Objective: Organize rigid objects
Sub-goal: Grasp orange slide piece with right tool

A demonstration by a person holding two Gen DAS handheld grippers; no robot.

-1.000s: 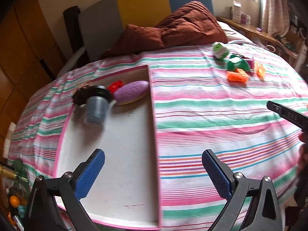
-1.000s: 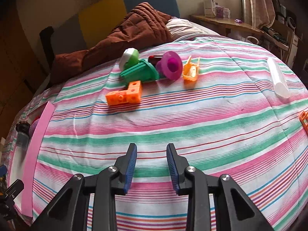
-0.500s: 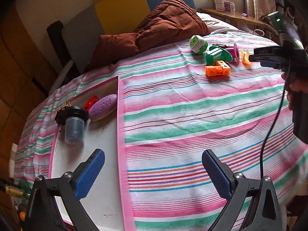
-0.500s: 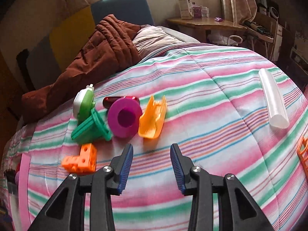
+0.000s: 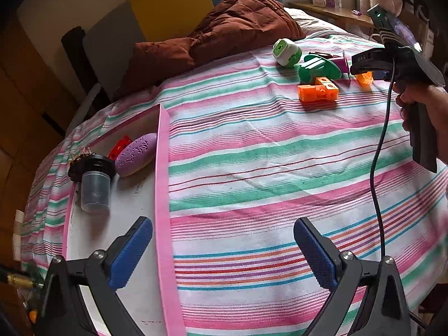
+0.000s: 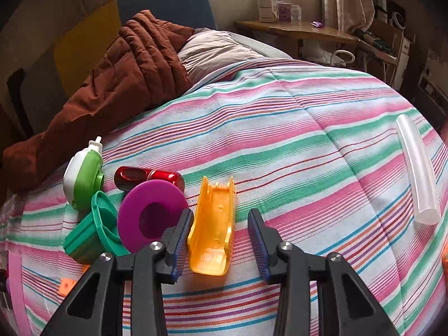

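While spread wide over the near edge of the striped bedspread, left gripper holds nothing, one blue pad above the white tray with pink rim, the other above bare cloth. Inside the tray, toward its far end: grey jar with black lid lying on its side, purple oval piece just beside it against the pink rim, small red piece touching the oval's far side. Toward the far right corner of the bedspread, well apart from the tray, a cluster of toys: green-and-white round piece, dark red capsule, green funnel-shaped piece, purple disc leaning against the green one, orange block at the near side of the cluster. Right gripper moderately open, jaws straddling the near end of the yellow-orange trough-shaped piece; left pad close to the trough's left wall and just beside the purple disc, right pad standing apart from the right wall; not closed on it, and contact with the left wall perhaps there, hard to tell from this angle. Near the right edge of the bedspread, well apart from the cluster, a translucent white tube lying flat. Across the far edge, a crumpled brown quilt and a pale pillow.
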